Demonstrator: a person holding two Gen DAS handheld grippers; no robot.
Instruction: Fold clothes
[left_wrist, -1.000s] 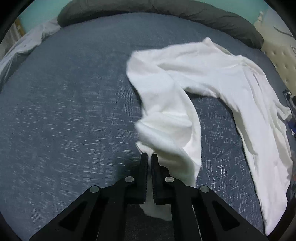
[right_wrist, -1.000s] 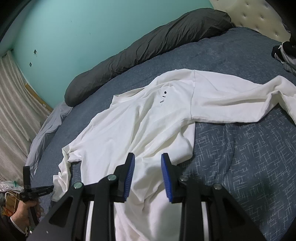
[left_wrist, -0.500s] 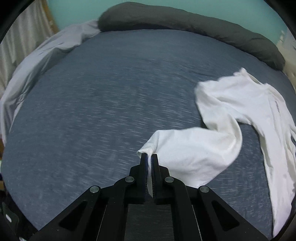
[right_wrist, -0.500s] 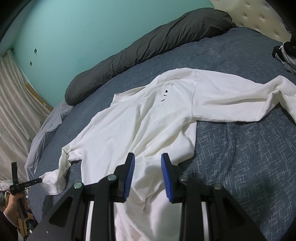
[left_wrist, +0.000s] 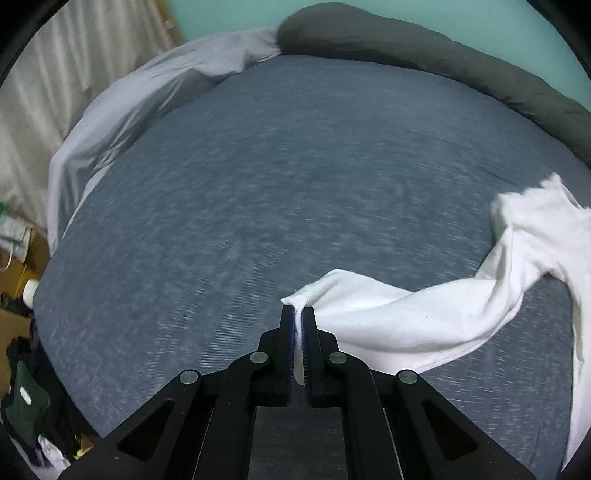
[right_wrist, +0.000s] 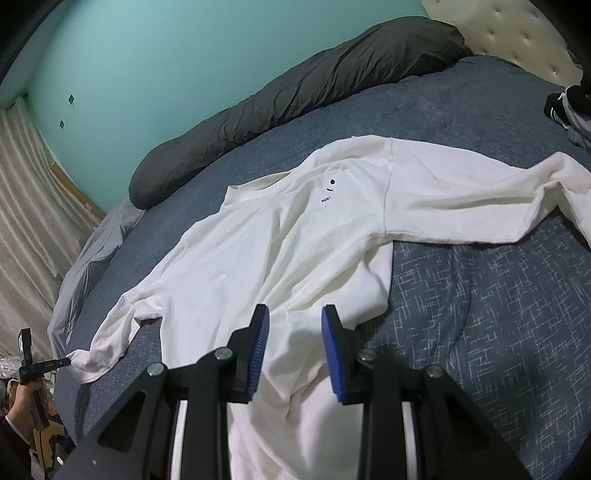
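A white long-sleeved shirt (right_wrist: 295, 236) lies spread on the blue bed, chest up, with a small dark print near the collar. My left gripper (left_wrist: 298, 310) is shut on the cuff of one sleeve (left_wrist: 388, 314), which stretches away to the right, lifted off the cover. In the right wrist view that same gripper (right_wrist: 68, 360) shows far left, held by a hand (right_wrist: 22, 402), with the sleeve cuff (right_wrist: 92, 354) pulled out toward the bed's edge. My right gripper (right_wrist: 293, 328) hovers open over the shirt's lower body, nothing between its blue pads.
A dark grey duvet roll (right_wrist: 295, 99) runs along the teal wall (right_wrist: 166, 55). A pale grey sheet (left_wrist: 147, 99) hangs at the bed's left side by a curtain (left_wrist: 55, 74). Dark clothes (right_wrist: 569, 107) lie at the far right near the tufted headboard (right_wrist: 509, 33). Clutter (left_wrist: 26, 406) sits on the floor.
The left gripper has carried the sleeve cuff leftward toward the bed's edge, straightening the bunched sleeve out from the shirt. The right gripper has stayed still and open.
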